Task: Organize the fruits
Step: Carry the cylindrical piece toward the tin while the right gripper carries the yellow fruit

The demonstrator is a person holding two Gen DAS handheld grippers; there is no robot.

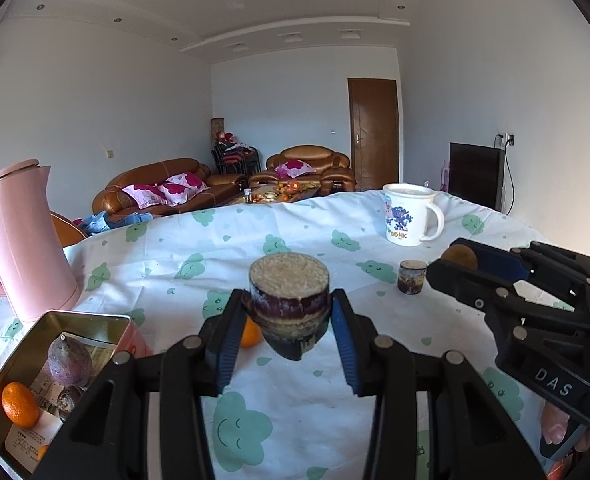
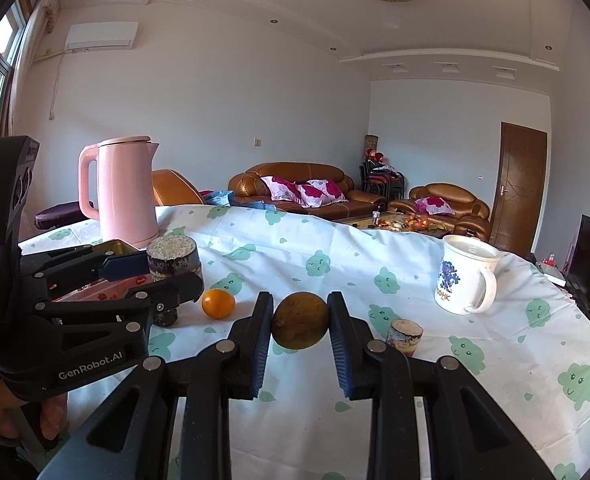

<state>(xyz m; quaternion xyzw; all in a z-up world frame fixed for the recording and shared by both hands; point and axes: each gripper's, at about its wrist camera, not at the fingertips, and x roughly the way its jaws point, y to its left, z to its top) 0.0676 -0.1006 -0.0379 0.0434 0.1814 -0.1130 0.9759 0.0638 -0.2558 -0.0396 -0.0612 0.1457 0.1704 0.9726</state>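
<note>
Sugarcane segment (image 1: 289,294), cut face up, long axis upright, clamped between the pads of our left tool (image 1: 291,332) and held clear above the surface (image 1: 315,404). Brownish-green round fruit (image 2: 300,320), possibly a passion fruit or a dull citrus, clamped in our right tool (image 2: 300,334), also lifted.

Metal tin (image 1: 27,360) sits near-left, below and left of the left tool. Already inside: a purple fruit (image 1: 70,361), a mandarin (image 1: 19,404), more partly hidden. The coming move turns on this: the tin lies left and lower from the sugarcane, so the left tool is nearer; the right tool would have to cross over.

Still loose on the surface: an orange (image 2: 218,303) just right of the tin and a short sugarcane stub (image 2: 404,337) further right, near the right tool.

Outward: pink kettle (image 1: 23,236) far-left behind the tin, white mug (image 1: 411,214) far-right. We judge that two held pieces and two loose pieces remain unsorted.
</note>
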